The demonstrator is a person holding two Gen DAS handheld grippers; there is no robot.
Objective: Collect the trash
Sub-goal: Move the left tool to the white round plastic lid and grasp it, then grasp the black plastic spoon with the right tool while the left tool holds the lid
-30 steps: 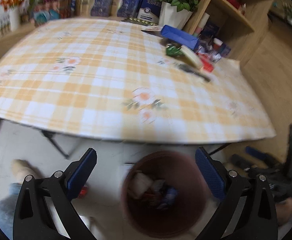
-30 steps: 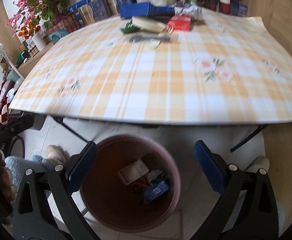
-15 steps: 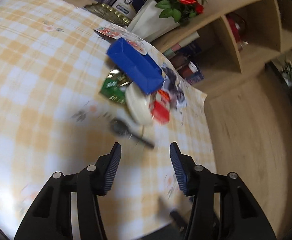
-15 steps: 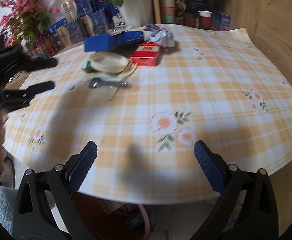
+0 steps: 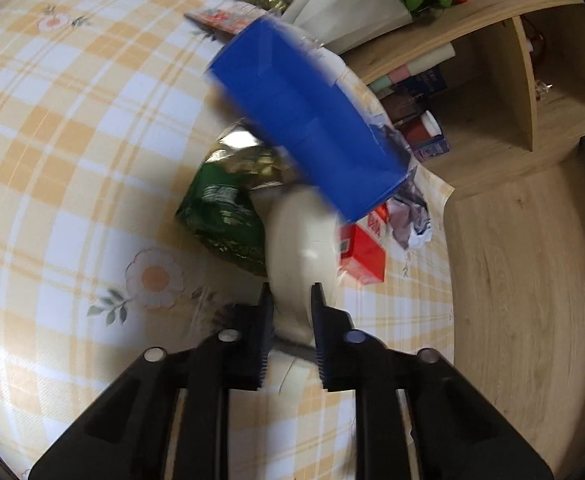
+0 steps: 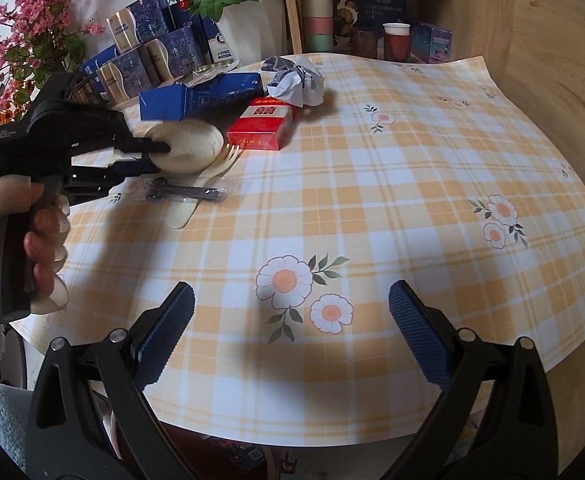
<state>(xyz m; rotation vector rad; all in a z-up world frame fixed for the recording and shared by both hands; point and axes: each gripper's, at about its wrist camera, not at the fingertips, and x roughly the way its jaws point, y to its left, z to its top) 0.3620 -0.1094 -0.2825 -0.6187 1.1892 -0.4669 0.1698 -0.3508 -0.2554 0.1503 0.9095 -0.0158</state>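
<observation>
black gripper frames, blue ribbed fingers (image 6: 164,334), silver screws, fleecy grey sleeve (image 6: 0,412)

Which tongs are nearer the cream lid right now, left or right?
Left. The left tongs are closing around the cream lid's rim, with the lid between the fingers. The right tongs hover open over bare tablecloth near the table's front edge, well away from it.

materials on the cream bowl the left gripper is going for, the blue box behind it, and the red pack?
Cream bowl: looks like matte moulded pulp or plastic, thin rim; cannot tell which. The left gripper jaws are closing on its rim.
Blue box: glossy printed cardboard, with creased folds and an open flap.
Red pack: printed carton with sharp edges; a film wrap is possible.
</observation>
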